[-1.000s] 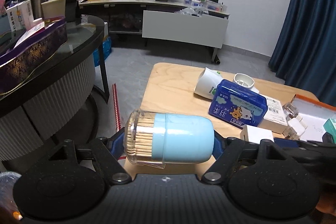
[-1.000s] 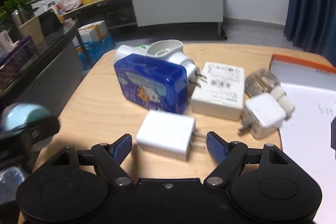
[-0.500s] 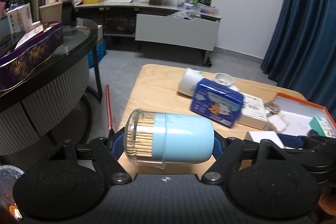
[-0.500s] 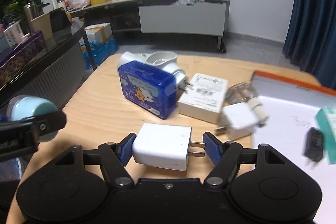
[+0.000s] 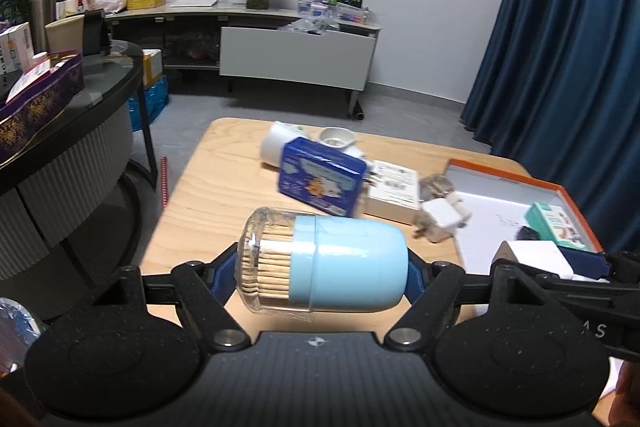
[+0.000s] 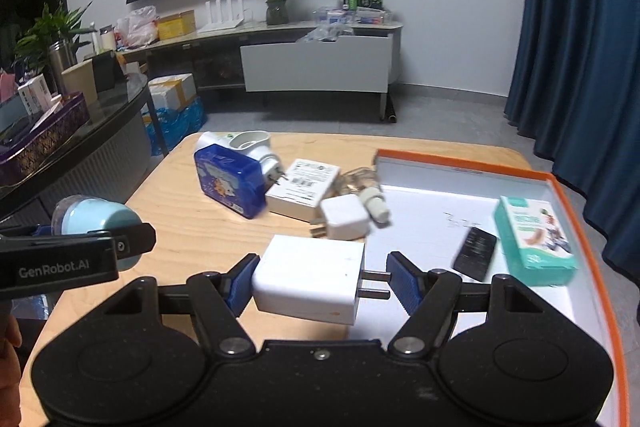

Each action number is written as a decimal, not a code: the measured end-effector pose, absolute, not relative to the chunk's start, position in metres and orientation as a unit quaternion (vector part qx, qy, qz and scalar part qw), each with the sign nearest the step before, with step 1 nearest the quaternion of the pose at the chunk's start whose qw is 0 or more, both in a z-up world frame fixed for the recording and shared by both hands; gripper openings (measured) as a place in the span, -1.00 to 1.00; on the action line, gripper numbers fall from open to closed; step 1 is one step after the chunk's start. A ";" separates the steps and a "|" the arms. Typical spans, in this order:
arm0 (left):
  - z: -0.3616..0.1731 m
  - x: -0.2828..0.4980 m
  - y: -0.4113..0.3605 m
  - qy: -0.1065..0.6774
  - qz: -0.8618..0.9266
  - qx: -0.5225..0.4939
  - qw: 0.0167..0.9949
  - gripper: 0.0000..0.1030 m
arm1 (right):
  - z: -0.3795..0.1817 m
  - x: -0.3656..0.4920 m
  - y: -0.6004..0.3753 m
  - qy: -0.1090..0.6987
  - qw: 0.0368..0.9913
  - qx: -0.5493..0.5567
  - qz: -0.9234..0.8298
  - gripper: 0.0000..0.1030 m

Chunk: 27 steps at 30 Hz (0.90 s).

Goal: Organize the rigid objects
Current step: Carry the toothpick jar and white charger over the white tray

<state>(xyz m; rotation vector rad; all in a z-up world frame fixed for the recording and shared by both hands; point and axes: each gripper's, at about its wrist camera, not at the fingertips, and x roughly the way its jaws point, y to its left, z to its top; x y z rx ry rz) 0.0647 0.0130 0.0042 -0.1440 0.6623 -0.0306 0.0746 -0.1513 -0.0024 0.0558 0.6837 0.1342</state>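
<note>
My left gripper (image 5: 320, 273) is shut on a light blue toothpick jar (image 5: 324, 261), held sideways above the wooden table's (image 5: 224, 203) near edge. My right gripper (image 6: 320, 277) is shut on a white plug adapter (image 6: 308, 277), lifted above the table near the orange-rimmed white tray (image 6: 440, 203). The jar also shows in the right wrist view (image 6: 96, 223). On the table lie a blue tin box (image 6: 230, 181), a white flat box (image 6: 302, 183), a small white charger (image 6: 344, 217) and a white cup-shaped plug (image 6: 252, 147).
The tray holds a teal box (image 6: 534, 241) and a small black device (image 6: 474, 253). A dark round table (image 5: 68, 131) with boxes stands to the left. A TV cabinet (image 5: 296, 57) lines the far wall. Blue curtains (image 5: 568, 39) hang on the right.
My right gripper has closed on the white adapter and lifted it off the table. Both grippers have risen and pulled back, so more of the table and tray shows.
</note>
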 end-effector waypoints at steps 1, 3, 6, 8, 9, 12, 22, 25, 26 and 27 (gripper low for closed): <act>0.005 0.064 0.009 0.325 -0.018 -0.070 0.943 0.52 | -0.002 0.072 -0.154 0.335 0.940 0.029 0.064 0.62; 0.006 0.062 0.003 0.327 -0.028 -0.067 0.942 0.52 | -0.001 0.066 -0.161 0.336 0.939 0.035 0.062 0.62; 0.008 0.060 -0.007 0.326 -0.039 -0.064 0.942 0.52 | 0.001 0.058 -0.171 0.331 0.941 0.037 0.056 0.62; 0.009 0.059 -0.012 0.326 -0.046 -0.063 0.942 0.52 | 0.003 0.055 -0.178 0.328 0.943 0.039 0.050 0.62; 0.010 0.059 -0.016 0.325 -0.048 -0.061 0.943 0.52 | 0.003 0.053 -0.183 0.327 0.943 0.042 0.047 0.62; 0.010 0.057 -0.026 0.324 -0.057 -0.057 0.942 0.52 | 0.002 0.046 -0.195 0.327 0.943 0.046 0.034 0.62; 0.009 0.053 -0.057 0.324 -0.088 -0.040 0.941 0.52 | 0.000 0.033 -0.221 0.321 0.945 0.056 0.014 0.62; 0.010 0.051 -0.064 0.325 -0.094 -0.036 0.941 0.52 | 0.001 0.030 -0.226 0.318 0.946 0.059 0.010 0.62; 0.010 0.051 -0.066 0.325 -0.096 -0.036 0.940 0.52 | 0.001 0.030 -0.228 0.317 0.946 0.060 0.009 0.62; 0.010 0.050 -0.068 0.326 -0.098 -0.034 0.940 0.52 | 0.001 0.029 -0.230 0.316 0.947 0.062 0.008 0.62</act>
